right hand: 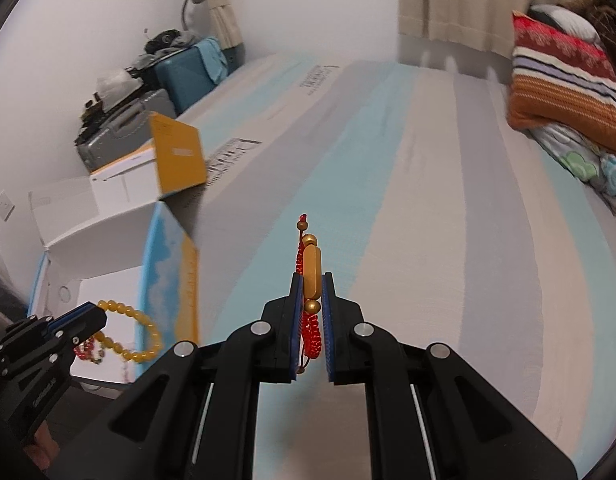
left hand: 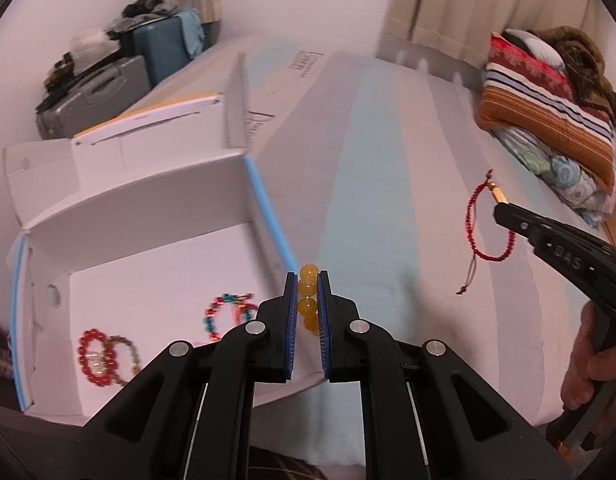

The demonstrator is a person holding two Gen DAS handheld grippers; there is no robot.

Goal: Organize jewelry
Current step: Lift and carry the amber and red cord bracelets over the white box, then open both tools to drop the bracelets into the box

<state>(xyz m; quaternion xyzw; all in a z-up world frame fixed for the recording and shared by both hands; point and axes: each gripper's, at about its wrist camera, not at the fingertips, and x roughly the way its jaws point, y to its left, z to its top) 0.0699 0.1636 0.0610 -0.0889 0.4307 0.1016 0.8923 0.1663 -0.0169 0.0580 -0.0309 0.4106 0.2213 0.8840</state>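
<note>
My left gripper (left hand: 308,280) is shut on a yellow bead bracelet (left hand: 309,300) and holds it at the right wall of an open white box (left hand: 156,276). In the right wrist view the yellow bead bracelet (right hand: 142,338) hangs from the left gripper (right hand: 102,312) over the box (right hand: 104,292). Inside the box lie a red bead bracelet (left hand: 96,356), a brownish one (left hand: 126,354) and a teal and red one (left hand: 228,312). My right gripper (right hand: 312,280) is shut on a red cord bracelet with a gold tube (right hand: 311,276); it shows hanging in the left wrist view (left hand: 486,224) from the right gripper (left hand: 500,210), above the bed.
The striped bed sheet (right hand: 408,208) spreads ahead. Folded blankets and pillows (left hand: 548,108) are stacked at the far right. Suitcases (left hand: 108,88) with clutter stand by the wall at the far left. The box's yellow-faced lid flap (right hand: 176,156) stands up behind it.
</note>
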